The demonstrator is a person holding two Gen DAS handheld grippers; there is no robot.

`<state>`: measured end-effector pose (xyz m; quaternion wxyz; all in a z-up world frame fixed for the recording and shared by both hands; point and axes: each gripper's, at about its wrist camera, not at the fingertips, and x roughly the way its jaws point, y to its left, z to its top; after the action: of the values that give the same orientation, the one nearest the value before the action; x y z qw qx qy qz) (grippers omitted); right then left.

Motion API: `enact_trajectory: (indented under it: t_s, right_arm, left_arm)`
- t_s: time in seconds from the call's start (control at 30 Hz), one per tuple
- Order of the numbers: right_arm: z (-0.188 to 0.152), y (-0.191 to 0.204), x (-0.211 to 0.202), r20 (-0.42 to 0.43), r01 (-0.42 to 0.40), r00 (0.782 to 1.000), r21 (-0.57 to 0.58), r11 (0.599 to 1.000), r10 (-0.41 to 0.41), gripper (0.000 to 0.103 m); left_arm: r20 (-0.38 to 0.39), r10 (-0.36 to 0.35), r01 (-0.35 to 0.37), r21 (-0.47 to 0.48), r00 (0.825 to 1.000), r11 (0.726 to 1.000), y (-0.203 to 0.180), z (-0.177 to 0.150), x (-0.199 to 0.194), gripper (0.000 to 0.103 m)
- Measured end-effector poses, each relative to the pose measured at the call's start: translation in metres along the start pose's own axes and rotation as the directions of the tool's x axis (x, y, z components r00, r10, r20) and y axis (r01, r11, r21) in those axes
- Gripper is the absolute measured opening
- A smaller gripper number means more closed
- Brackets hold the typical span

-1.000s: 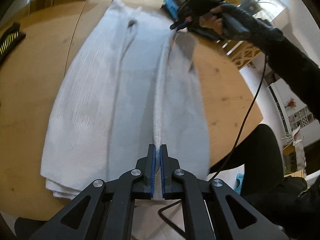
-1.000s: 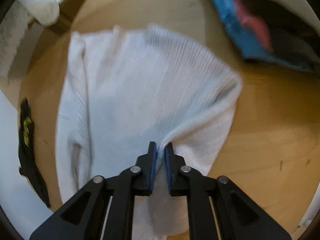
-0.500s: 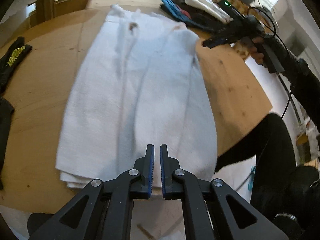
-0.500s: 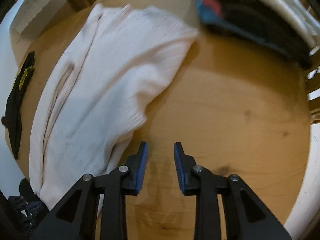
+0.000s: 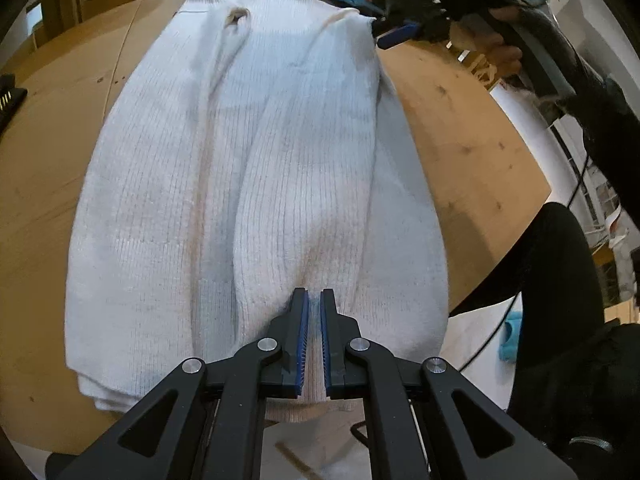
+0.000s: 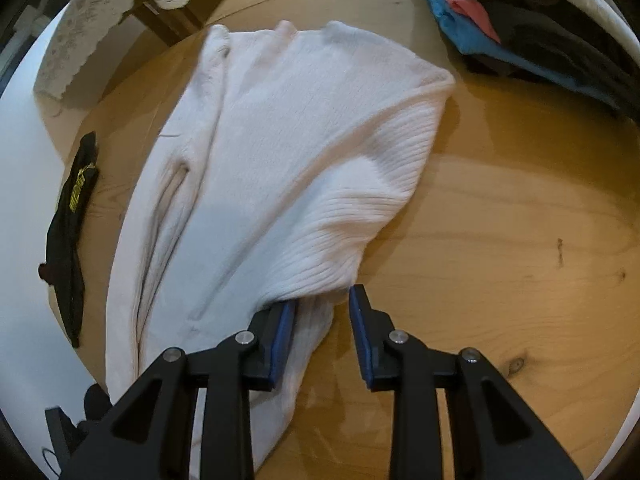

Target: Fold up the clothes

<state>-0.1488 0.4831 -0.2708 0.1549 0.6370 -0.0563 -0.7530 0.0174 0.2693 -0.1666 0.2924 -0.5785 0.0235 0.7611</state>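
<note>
A white ribbed sweater (image 5: 248, 184) lies lengthwise on the wooden table (image 5: 472, 152), folded into a long strip. At its near hem my left gripper (image 5: 314, 308) is shut on a pinch of the knit, and creases run up to its tips. My right gripper (image 6: 322, 320) stands at the sweater's (image 6: 280, 152) far corner, its jaws opening. A lower layer of the knit lies between them, and the folded edge drapes over the left fingertip (image 6: 284, 312) only. In the left wrist view the right gripper (image 5: 394, 34) sits at that far corner, held by a hand in a black sleeve.
A pile of blue, red and black clothes (image 6: 500, 20) lies at the table's far end. A black garment with yellow print (image 6: 72, 216) rests beside the sweater near the table edge. White lace cloth (image 6: 100, 8) hangs beyond. The person's dark legs (image 5: 560, 280) stand by the table's right edge.
My right gripper let go of the sweater's fold, opened, swung out over bare table and came back to the sweater's edge. The raised ridge has dropped flat. My left gripper stays shut at the hem.
</note>
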Motion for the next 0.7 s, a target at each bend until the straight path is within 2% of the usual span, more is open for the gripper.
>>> enact_trajectory:
  t_s: [0.23, 0.37, 0.43, 0.6, 0.7]
  right_arm:
    - [0.011, 0.006, 0.015, -0.005, 0.041, 0.999, 0.005, 0.999, -0.041, 0.028]
    - [0.01, -0.011, 0.014, -0.017, 0.107, 0.994, 0.006, 0.994, -0.107, 0.028]
    - [0.007, -0.026, 0.01, -0.016, 0.06, 0.998, 0.049, 0.997, -0.059, 0.013]
    - [-0.003, -0.056, 0.007, -0.024, 0.051, 0.999, 0.124, 0.991, -0.048, 0.01]
    - [-0.002, -0.056, 0.008, -0.036, 0.062, 0.998, 0.116, 0.991, -0.058, 0.01]
  left_arm:
    - [0.006, -0.009, 0.009, -0.001, 1.0, 1.0, 0.002, -0.004, -0.001, 0.004]
    - [0.005, -0.011, 0.011, 0.001, 1.0, 1.0, 0.002, -0.004, 0.0, 0.005]
    - [0.004, -0.009, 0.009, 0.008, 1.0, 1.0, 0.001, -0.003, 0.001, 0.005]
    - [0.008, -0.015, 0.015, 0.011, 1.0, 1.0, 0.003, -0.005, 0.0, 0.005]
    - [0.003, 0.0, 0.0, 0.022, 1.0, 1.0, 0.001, -0.006, -0.004, 0.004]
